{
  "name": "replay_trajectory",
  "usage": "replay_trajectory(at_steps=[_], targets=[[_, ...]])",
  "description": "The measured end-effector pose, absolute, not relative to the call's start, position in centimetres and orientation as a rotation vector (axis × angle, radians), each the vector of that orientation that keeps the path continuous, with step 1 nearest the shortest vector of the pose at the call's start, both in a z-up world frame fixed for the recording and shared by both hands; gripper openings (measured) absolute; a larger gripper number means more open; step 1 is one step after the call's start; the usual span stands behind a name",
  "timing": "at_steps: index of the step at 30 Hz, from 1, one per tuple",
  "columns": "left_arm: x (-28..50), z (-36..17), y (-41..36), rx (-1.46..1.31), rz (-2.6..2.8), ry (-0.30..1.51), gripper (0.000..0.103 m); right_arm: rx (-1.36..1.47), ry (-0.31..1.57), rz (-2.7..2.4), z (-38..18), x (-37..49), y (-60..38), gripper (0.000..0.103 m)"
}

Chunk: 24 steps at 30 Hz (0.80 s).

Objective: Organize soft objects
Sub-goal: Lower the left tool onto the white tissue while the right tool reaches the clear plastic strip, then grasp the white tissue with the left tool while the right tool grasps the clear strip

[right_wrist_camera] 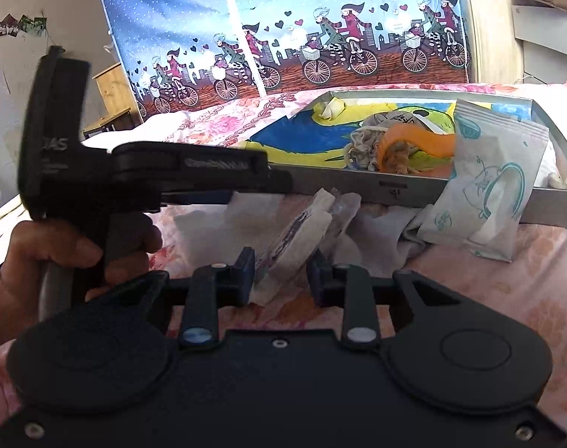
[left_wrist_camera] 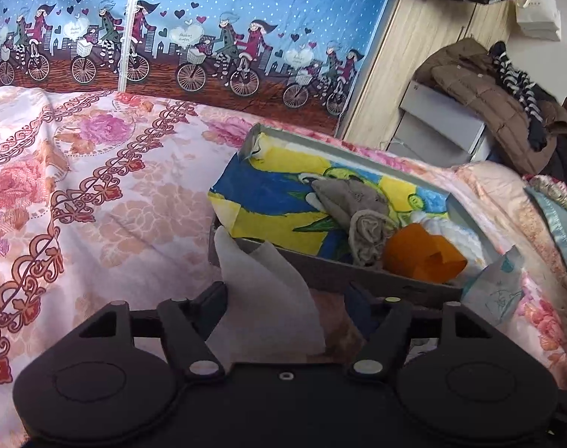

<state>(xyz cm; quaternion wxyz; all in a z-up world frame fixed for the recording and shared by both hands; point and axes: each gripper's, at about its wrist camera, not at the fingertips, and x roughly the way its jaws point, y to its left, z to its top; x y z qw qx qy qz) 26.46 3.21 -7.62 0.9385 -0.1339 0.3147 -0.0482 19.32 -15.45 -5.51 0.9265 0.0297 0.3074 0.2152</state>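
Where the right gripper's fingers meet: right gripper (right_wrist_camera: 281, 274) narrow, pads pressed on a flat plastic-wrapped white pad (right_wrist_camera: 294, 237) that stands tilted between them, its far end free above the bedspread.
Left gripper: left gripper (left_wrist_camera: 287, 295) set fairly wide; a white tissue sheet (left_wrist_camera: 263, 295) lies against the left finger only, the right finger (left_wrist_camera: 362, 310) apart from it.
Left hand: person's hand (right_wrist_camera: 59, 254) wrapped round the handle, tool held roughly level, its tip just before the near wall of the tray.
Open room: floral bedspread (left_wrist_camera: 96, 194) bare to the left of the tray.
Near edge: grey shallow tray (left_wrist_camera: 321, 272), corner closest to the tissue.
Tray contents: grey socks (left_wrist_camera: 362, 220), orange cloth (left_wrist_camera: 421, 257), on a blue-and-yellow painted sheet (left_wrist_camera: 268, 201).
Right of the tray's near wall: white printed packet (right_wrist_camera: 489, 186) leaning on it.
Far edge: blue bicycle-print curtain (left_wrist_camera: 208, 37).
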Motion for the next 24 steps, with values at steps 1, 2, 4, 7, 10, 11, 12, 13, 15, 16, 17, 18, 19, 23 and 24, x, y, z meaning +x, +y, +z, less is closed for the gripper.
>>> replay_trajectory(at_steps=[1,2,4,7,10,11,12,13,15,16,17,18,19,23,24], targets=[[26.7,-7.8,3.1,-0.264,-0.103,0.656,0.056,0.06,0.625,0.439,-5.5,19.2,-15.4,0.02],[26.8,-8.0,3.0,-0.25,-0.106,0.674,0.051,0.059,0.618,0.439,-5.5,19.1,-15.4,0.019],[26.8,-8.4,2.9,-0.222,-0.102,0.698,0.03,0.052,0.606,0.44,-5.4,19.0,-15.2,0.018],[26.6,-8.5,3.0,-0.219,-0.096,0.7,0.012,0.041,0.586,0.447,-5.3,18.8,-15.1,0.013],[25.9,-8.0,3.5,-0.258,-0.1,0.68,0.009,0.037,0.557,0.464,-4.8,18.2,-15.4,0.009],[25.6,-7.7,3.7,-0.265,-0.097,0.666,0.009,0.031,0.543,0.464,-4.5,18.0,-15.6,0.008],[25.1,-7.2,3.9,-0.269,-0.093,0.646,0.009,0.028,0.528,0.461,-4.2,17.9,-15.7,0.008],[24.5,-6.7,4.1,-0.276,-0.089,0.62,0.009,0.026,0.513,0.458,-4.0,17.8,-15.8,0.008],[23.4,-5.6,4.6,-0.298,-0.083,0.571,0.009,0.025,0.491,0.453,-3.5,17.7,-16.1,0.008],[22.9,-5.0,4.8,-0.31,-0.081,0.55,0.009,0.03,0.485,0.452,-3.4,17.7,-16.3,0.008],[22.5,-4.6,5.1,-0.322,-0.081,0.532,0.009,0.032,0.478,0.449,-3.2,17.7,-16.4,0.008],[22.2,-4.4,5.3,-0.336,-0.082,0.518,0.009,0.029,0.467,0.445,-3.1,17.6,-16.5,0.008],[21.9,-4.1,5.4,-0.349,-0.082,0.504,0.009,0.026,0.454,0.442,-2.9,17.5,-16.6,0.008],[21.6,-3.4,4.9,-0.36,-0.091,0.475,0.009,0.007,0.354,0.411,-1.5,18.0,-17.6,0.008],[21.8,-3.3,4.6,-0.363,-0.093,0.47,0.009,0.005,0.332,0.395,-1.2,18.3,-18.1,0.008]])
